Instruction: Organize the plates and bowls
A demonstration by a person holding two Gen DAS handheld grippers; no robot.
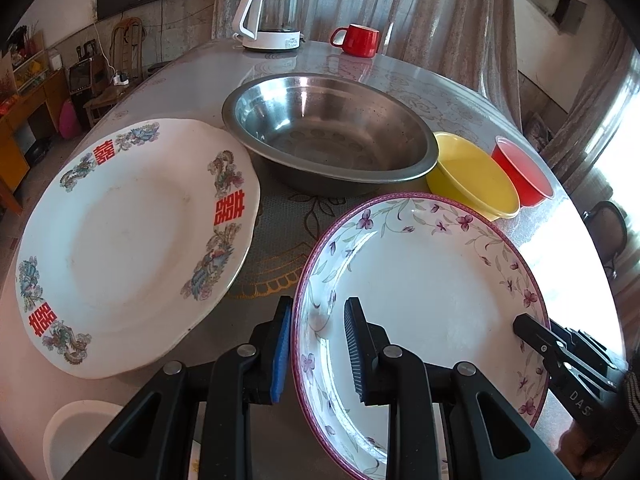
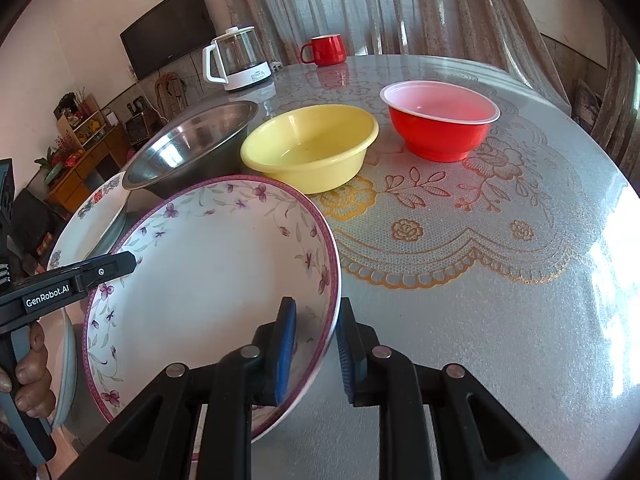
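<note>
left tongs, "GenRobot.AI", straddle floral plate rim, gapped | right tongs, "DAS", same | red-character plate left of it

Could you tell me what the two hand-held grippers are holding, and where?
Both straddle the rim of the white, purple-flowered ceramic plate: left hand-held gripper on its left edge, right hand-held gripper on its right edge.

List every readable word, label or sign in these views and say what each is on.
"GenRobot.AI": on the left gripper body.
"DAS": partly cut off, on the right gripper body.
"囍": red double-happiness sign, three times on the rim of the white plate.
Print on the kettle base: too small to read.
</note>
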